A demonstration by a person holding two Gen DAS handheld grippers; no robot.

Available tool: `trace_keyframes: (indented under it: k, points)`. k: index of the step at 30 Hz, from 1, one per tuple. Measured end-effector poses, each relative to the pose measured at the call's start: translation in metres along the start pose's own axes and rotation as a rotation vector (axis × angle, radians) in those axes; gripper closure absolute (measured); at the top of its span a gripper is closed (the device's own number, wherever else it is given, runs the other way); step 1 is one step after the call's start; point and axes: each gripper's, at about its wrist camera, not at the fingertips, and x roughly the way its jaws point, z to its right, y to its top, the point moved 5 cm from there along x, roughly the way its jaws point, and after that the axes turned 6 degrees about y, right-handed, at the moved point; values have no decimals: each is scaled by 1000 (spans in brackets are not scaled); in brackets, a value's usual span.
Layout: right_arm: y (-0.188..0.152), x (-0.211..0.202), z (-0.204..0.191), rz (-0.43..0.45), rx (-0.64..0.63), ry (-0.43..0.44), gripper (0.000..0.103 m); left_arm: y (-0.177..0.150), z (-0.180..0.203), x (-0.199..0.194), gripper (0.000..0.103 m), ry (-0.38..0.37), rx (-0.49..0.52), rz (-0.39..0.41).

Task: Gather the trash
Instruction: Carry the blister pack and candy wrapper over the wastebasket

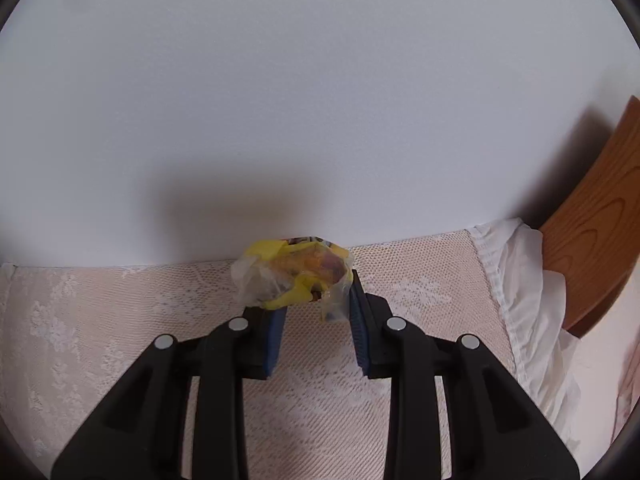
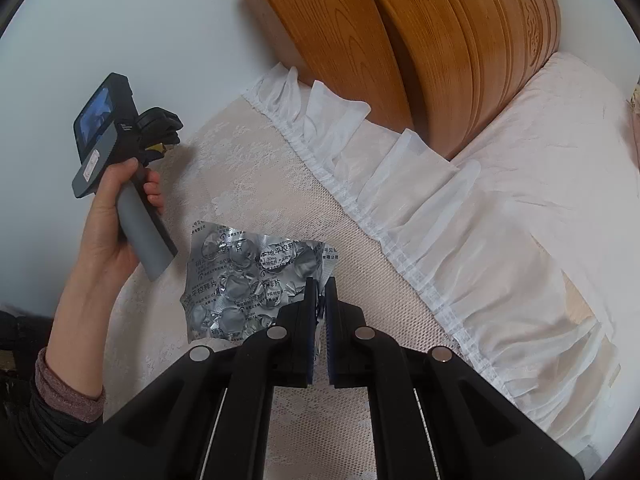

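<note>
In the left wrist view my left gripper (image 1: 316,292) is shut on a crumpled yellow and clear plastic wrapper (image 1: 292,276), held at the fingertips above a lace-covered surface (image 1: 120,340) near the white wall. In the right wrist view my right gripper (image 2: 320,286) is shut on the edge of a silver pill blister sheet (image 2: 248,280), which hangs to the left of the fingers above the same lace cover. The left gripper (image 2: 162,136) also shows there at the left, held in a hand, with a bit of yellow wrapper at its tips.
A wooden headboard (image 2: 420,40) stands at the right, also seen in the left wrist view (image 1: 600,208). A white ruffled cover edge (image 2: 380,184) runs between the lace surface and a pale bed sheet (image 2: 540,160). The white wall (image 1: 320,100) is close behind.
</note>
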Motion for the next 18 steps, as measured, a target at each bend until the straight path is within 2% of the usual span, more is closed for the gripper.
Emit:
trace_keyframes:
  k: [8, 11, 18]
  points:
    - [-25, -18, -28, -6, -70, 30, 98, -41, -36, -87, 74, -36, 110, 39]
    - [-41, -29, -39, -21, -95, 43, 98, -70, -56, -123, 74, -55, 144, 29]
    - [-90, -63, -45, -65, -150, 88, 98, -135, -97, -195, 74, -38, 186, 34]
